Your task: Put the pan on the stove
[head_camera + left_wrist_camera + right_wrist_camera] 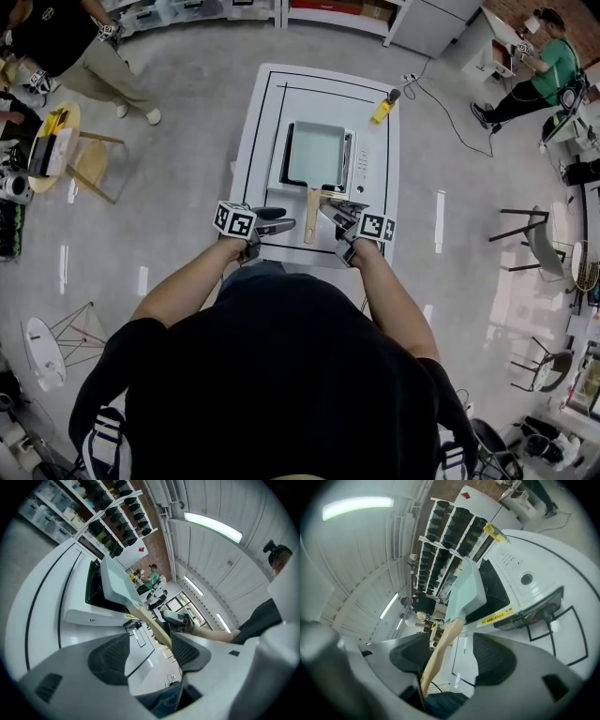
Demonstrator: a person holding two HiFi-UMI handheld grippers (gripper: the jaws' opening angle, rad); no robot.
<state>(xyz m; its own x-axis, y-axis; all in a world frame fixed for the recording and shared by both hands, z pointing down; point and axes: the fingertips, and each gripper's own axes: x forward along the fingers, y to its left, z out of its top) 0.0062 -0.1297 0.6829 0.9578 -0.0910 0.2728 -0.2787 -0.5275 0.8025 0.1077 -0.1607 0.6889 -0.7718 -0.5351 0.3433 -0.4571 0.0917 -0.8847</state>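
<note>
A square pale green pan (316,155) rests on the black top of the white stove (366,167), its wooden handle (311,216) pointing toward me. My right gripper (330,212) is open around that handle. In the right gripper view the handle (443,646) runs between the jaws, close to the left pad (412,656), from the pan (466,595) down. My left gripper (286,219) is open just left of the handle, holding nothing. In the left gripper view (150,656) the handle (150,620) crosses past the right jaw's tip, the pan (115,581) lies on the stove (89,616), and the right gripper (178,618) shows beyond.
The stove stands on a white table (253,122) marked with black lines. A yellow tool (383,109) with a cable lies at the table's far right corner. People, chairs and shelves stand around the room, away from the table.
</note>
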